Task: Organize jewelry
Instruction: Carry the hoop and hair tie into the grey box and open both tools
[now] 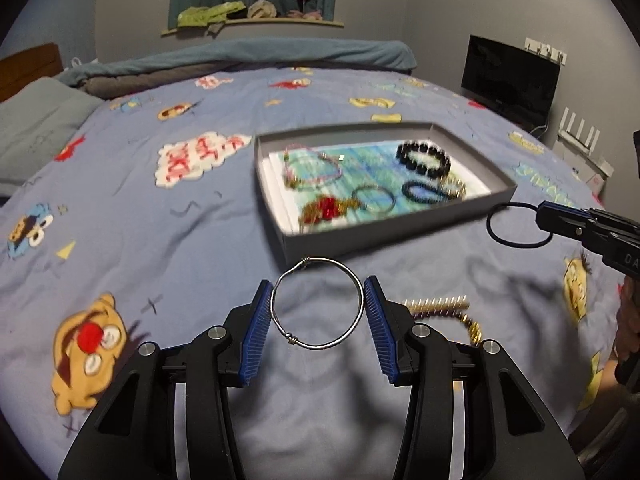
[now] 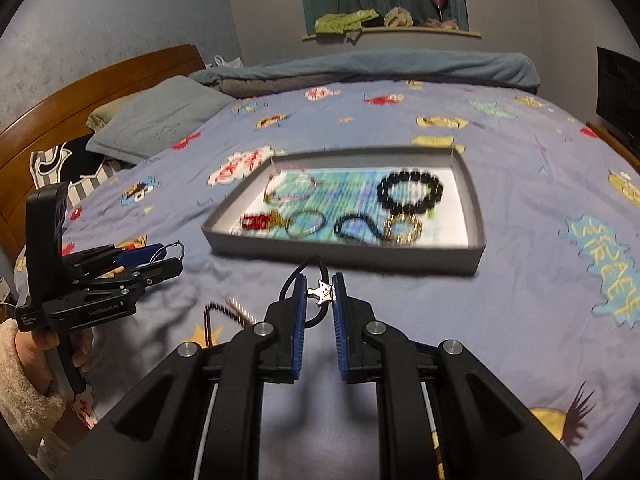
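My left gripper [image 1: 318, 300] is shut on a silver wire bangle [image 1: 320, 264], held above the bed in front of the grey tray [image 1: 288, 236]. It also shows in the right wrist view [image 2: 168, 258]. My right gripper [image 2: 319, 294] is shut on a black hair tie with a silver star charm [image 2: 322, 293], just before the tray's near wall [image 2: 344, 258]. That hair tie also shows in the left wrist view [image 1: 514, 226]. The tray holds a black bead bracelet [image 2: 412, 192], a pink chain [image 2: 288, 188], a red-and-gold piece [image 2: 264, 221] and several rings.
A gold bead bracelet [image 1: 444, 306] lies on the blue cartoon bedspread [image 1: 140, 200] between the grippers; it also shows in the right wrist view [image 2: 236, 312]. A pillow [image 2: 160, 120] and wooden headboard [image 2: 80, 84] are at the left. A monitor [image 1: 510, 80] stands at the right.
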### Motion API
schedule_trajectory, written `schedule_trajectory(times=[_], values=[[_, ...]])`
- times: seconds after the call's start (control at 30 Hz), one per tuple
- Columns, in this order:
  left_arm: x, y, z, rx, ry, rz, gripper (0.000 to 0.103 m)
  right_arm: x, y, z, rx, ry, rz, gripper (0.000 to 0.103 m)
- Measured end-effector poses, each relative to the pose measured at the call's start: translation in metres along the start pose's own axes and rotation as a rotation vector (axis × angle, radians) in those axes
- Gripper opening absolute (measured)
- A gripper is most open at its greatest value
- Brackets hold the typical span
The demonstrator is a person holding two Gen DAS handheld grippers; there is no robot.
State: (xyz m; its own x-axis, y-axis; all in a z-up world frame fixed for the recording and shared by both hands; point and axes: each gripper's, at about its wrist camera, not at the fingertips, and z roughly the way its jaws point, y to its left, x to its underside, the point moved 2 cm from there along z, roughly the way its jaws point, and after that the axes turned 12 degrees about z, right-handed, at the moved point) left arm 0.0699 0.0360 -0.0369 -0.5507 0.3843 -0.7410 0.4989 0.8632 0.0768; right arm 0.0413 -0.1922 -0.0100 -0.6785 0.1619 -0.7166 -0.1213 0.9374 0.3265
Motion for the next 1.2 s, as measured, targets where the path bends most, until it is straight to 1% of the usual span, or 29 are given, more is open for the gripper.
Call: schedule_trajectory(times=[0.13,0.23,0.37,0.43,0.53,0.67,0.77,0.9,1.0,1.1,1.2], values=[[-0.022,0.001,0.001,0.02,-0.024,0.017,0.048,-0.022,-0.003,0.005,0.007,-0.025,0.003,0.013],[-0.042,0.0,0.008,0.024,-0.034,0.052,0.048,-0.039,-0.007,0.014,0.015,-0.04,0.014,0.013],[-0.068,-0.003,0.026,0.026,-0.039,0.099,0.048,-0.059,-0.018,0.033,0.004,-0.032,0.064,0.013],[-0.078,-0.001,0.038,0.04,-0.032,0.096,0.048,-0.069,-0.023,0.045,0.002,-0.027,0.087,0.013],[-0.095,0.005,0.063,0.088,-0.008,0.063,0.048,-0.082,-0.031,0.068,0.009,-0.011,0.115,0.013],[-0.115,0.006,0.09,0.102,0.015,0.063,0.048,-0.093,-0.035,0.093,0.008,0.014,0.143,0.013],[-0.129,0.005,0.11,0.12,0.039,0.057,0.048,-0.099,-0.036,0.115,-0.013,0.047,0.176,0.013],[-0.142,0.001,0.132,0.12,0.072,0.084,0.048,-0.102,-0.04,0.137,-0.01,0.091,0.224,0.013],[-0.148,0.0,0.149,0.131,0.108,0.087,0.048,-0.105,-0.041,0.146,0.027,0.114,0.229,0.013],[-0.145,-0.001,0.161,0.108,0.148,0.111,0.048,-0.105,-0.044,0.151,0.058,0.127,0.226,0.013],[-0.14,-0.002,0.167,0.114,0.173,0.105,0.048,-0.104,-0.048,0.154,0.075,0.139,0.228,0.013]])
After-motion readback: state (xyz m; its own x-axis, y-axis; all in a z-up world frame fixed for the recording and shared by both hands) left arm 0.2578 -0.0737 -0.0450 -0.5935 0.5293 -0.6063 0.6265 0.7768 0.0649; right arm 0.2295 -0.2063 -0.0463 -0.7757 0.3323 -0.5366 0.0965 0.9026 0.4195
